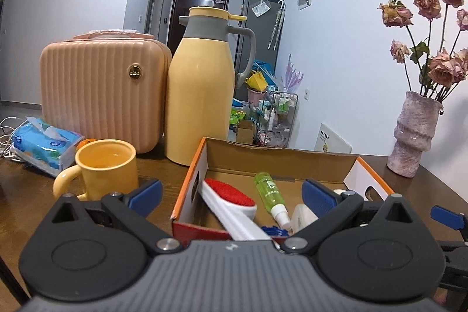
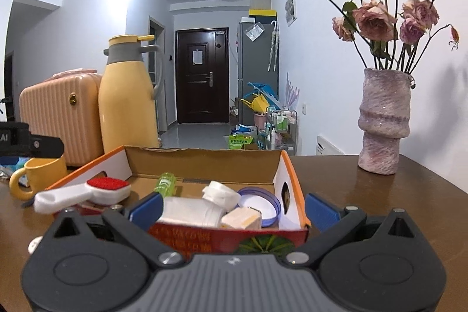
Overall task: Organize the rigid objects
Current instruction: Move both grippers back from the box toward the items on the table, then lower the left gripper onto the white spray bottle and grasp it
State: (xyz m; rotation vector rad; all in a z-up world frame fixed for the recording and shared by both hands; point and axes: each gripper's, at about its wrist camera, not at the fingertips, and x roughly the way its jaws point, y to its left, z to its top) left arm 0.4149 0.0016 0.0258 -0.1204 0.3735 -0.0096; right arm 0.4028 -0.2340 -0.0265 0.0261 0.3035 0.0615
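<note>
An open cardboard box [image 1: 189,176] with an orange rim sits on the brown table. Inside lie a white brush with a red pad [image 1: 231,196], a green spray bottle [image 1: 267,187] and a white bottle [image 1: 304,214]. My left gripper [image 1: 232,195] stands open just before the box's near wall, nothing between its fingers. In the right wrist view the same box [image 2: 295,180] also holds a white bottle [image 2: 190,211], a white roll [image 2: 220,192], a blue-rimmed lid [image 2: 263,203] and a small cream carton [image 2: 241,220]. The brush [image 2: 82,195] pokes its handle over the left near corner. My right gripper [image 2: 234,209] is open and empty.
A yellow mug [image 1: 106,168] stands left of the box, with a yellow thermos jug [image 1: 201,95], a pink ribbed case [image 1: 102,89] and a tissue pack [image 1: 44,145] behind. A pink vase of dried roses [image 2: 383,122] stands at the table's far right. Bare tabletop [image 2: 380,201] lies right of the box.
</note>
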